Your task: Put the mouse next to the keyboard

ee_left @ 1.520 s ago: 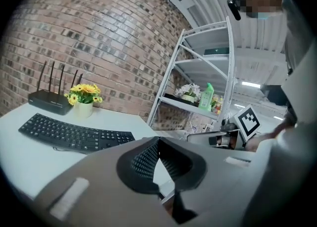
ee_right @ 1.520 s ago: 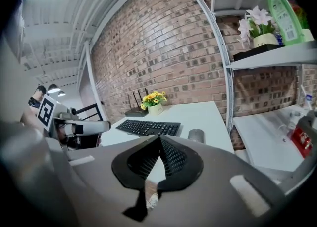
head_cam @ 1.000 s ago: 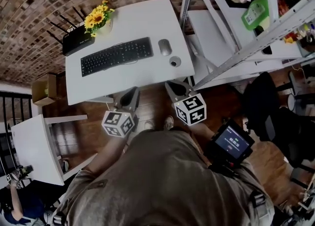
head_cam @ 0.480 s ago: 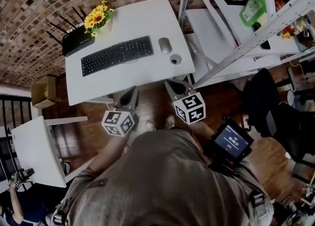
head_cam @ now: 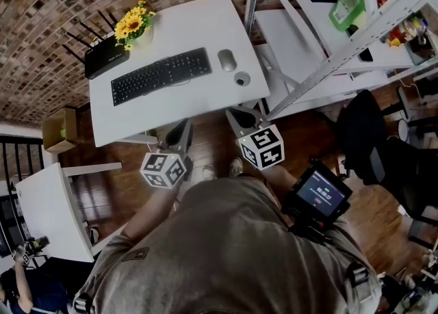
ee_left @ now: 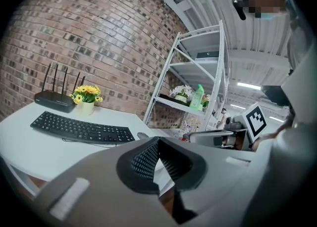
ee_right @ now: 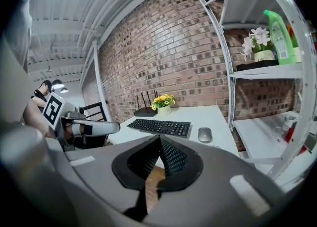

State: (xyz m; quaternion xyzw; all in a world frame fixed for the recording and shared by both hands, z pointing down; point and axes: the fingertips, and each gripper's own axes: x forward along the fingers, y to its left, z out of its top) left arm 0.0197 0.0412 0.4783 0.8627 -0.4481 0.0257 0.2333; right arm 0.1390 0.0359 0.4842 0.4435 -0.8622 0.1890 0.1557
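A grey mouse [head_cam: 226, 60] [ee_right: 204, 134] lies on the white desk [head_cam: 171, 111], just right of the black keyboard [head_cam: 161, 75] [ee_left: 79, 128] [ee_right: 159, 127]. Both grippers hang off the desk's near edge, apart from these things. My left gripper [head_cam: 181, 133] [ee_left: 157, 142] is shut, with nothing between its jaws. My right gripper [head_cam: 237, 117] [ee_right: 159, 139] is shut and empty too. In the left gripper view the mouse [ee_left: 143, 135] barely peeks above the jaws.
A black router [head_cam: 104, 56] and a pot of yellow flowers [head_cam: 133, 27] stand at the desk's back left. A small round grey object [head_cam: 241, 79] lies near the mouse. A white metal shelf rack [head_cam: 321, 39] stands right of the desk. A second white table [head_cam: 41, 203] is at the left.
The view has shifted slightly; both grippers stay shut in front of the desk's edge, and nothing on the desk has moved.
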